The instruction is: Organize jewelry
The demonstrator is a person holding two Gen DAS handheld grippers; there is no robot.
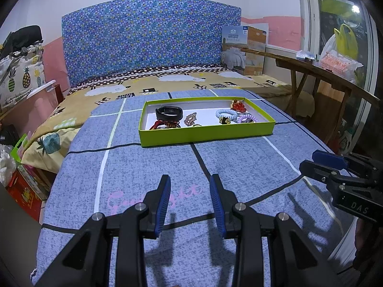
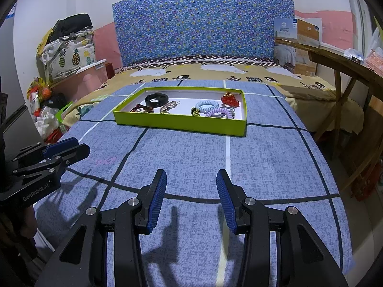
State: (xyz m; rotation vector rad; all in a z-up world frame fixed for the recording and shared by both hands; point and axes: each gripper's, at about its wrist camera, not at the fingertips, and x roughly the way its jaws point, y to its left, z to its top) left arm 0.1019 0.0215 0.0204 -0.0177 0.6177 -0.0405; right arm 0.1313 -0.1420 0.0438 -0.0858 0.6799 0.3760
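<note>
The left claw and the right claw were both held wide apart with nothing between the fingers, low over the blue cover and well back from the green box. In the box, a black band, a red cord and what may have been a clip were seen at the left end. A blue coil, a purple coil and a red bead bunch were seen at the right end.

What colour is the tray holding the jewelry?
Lime green outside, white inside; the tray shows best in the right wrist view.
</note>
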